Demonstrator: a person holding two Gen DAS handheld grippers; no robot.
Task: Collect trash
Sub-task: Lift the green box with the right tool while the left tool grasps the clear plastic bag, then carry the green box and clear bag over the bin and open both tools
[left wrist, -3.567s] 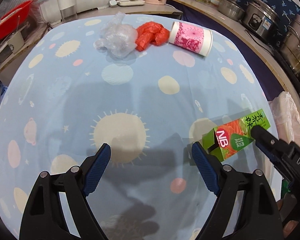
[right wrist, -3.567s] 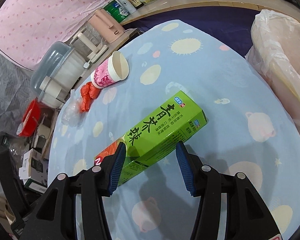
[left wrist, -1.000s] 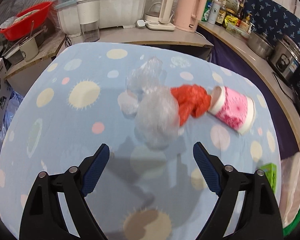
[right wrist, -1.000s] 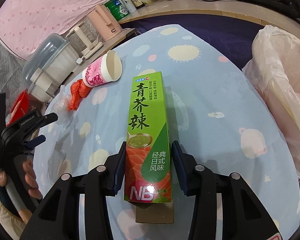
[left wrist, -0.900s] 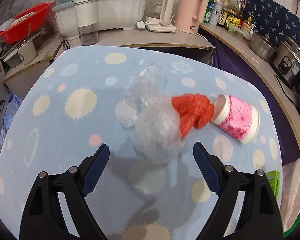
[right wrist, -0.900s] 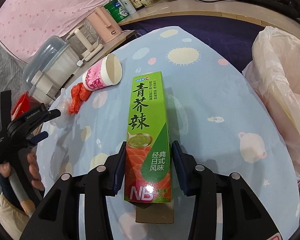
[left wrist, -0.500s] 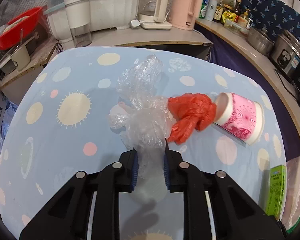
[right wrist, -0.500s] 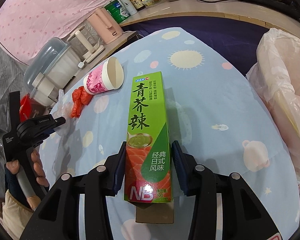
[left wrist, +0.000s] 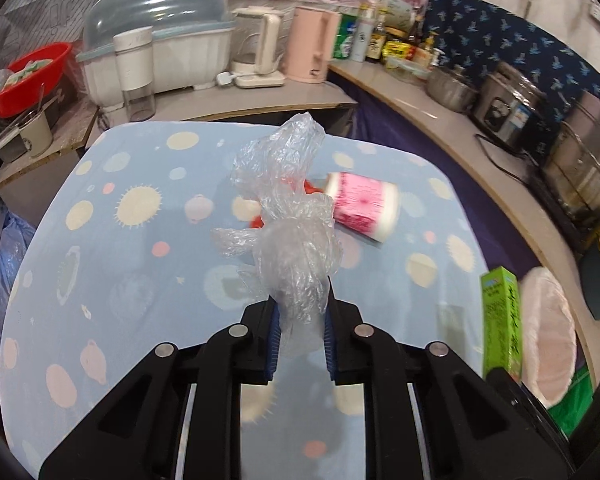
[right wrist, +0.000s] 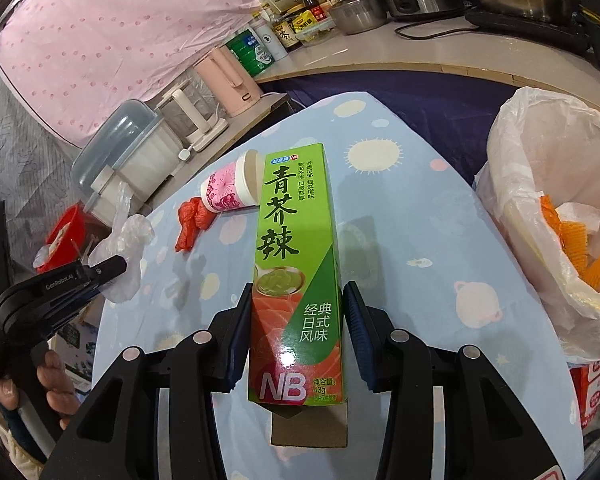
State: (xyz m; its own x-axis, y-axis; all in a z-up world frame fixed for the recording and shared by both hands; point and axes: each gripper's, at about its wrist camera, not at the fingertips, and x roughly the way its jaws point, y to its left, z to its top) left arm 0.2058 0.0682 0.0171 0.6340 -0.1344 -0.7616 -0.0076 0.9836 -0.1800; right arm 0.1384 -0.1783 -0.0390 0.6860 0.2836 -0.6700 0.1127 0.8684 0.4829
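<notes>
the left gripper point(left wrist: 300, 332) has just been closing, and its fingers point(left wrist: 274, 332) now pinch a crumpled clear plastic bag point(left wrist: 288, 236) at frame centre, lifted above the blue dotted surface point(left wrist: 140, 272). the right gripper point(right wrist: 298, 332) holds a green wasabi box point(right wrist: 296, 248) between narrow fingers, centre of its frame. a pink paper cup point(right wrist: 230, 190) lies on its side touching a red plastic scrap point(right wrist: 192, 220), upper left of the box. a bin with a white liner bag point(right wrist: 540, 184) stands at the right edge.
</notes>
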